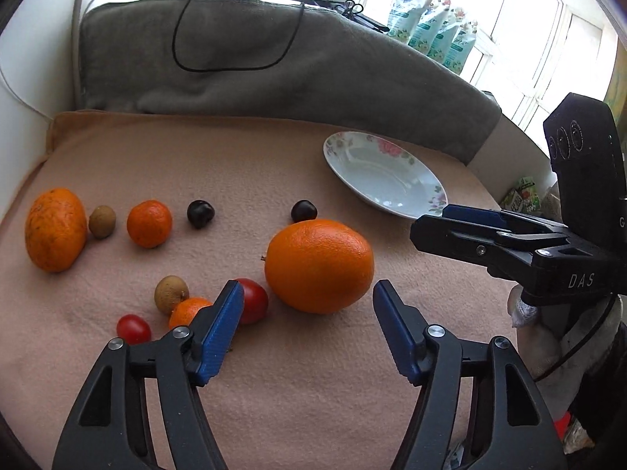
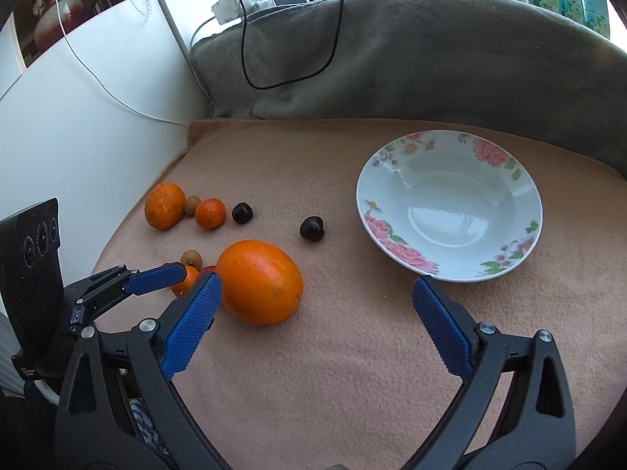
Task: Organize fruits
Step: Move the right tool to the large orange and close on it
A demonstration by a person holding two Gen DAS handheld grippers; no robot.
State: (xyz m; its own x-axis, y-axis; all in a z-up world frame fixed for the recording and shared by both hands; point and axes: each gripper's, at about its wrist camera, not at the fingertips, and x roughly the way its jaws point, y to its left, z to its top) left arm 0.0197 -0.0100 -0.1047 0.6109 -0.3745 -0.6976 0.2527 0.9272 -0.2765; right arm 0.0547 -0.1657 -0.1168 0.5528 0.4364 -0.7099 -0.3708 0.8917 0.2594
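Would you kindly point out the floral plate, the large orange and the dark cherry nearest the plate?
White floral-rimmed plate (image 2: pixel 450 164): right wrist view, bare inner wall.
Large round orange (image 2: pixel 259 282): right wrist view, middle of peel.
Dark round cherry (image 2: pixel 312 228): right wrist view, its centre.

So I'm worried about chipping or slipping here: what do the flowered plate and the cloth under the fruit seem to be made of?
The flowered plate looks like glazed ceramic or porcelain: glossy white surface with bright window reflections and a printed floral rim, though melamine can't be ruled out. The cloth looks like soft peach fleece or a blanket: matte, fuzzy nap, slight wrinkles, rounded folded edge at the back.
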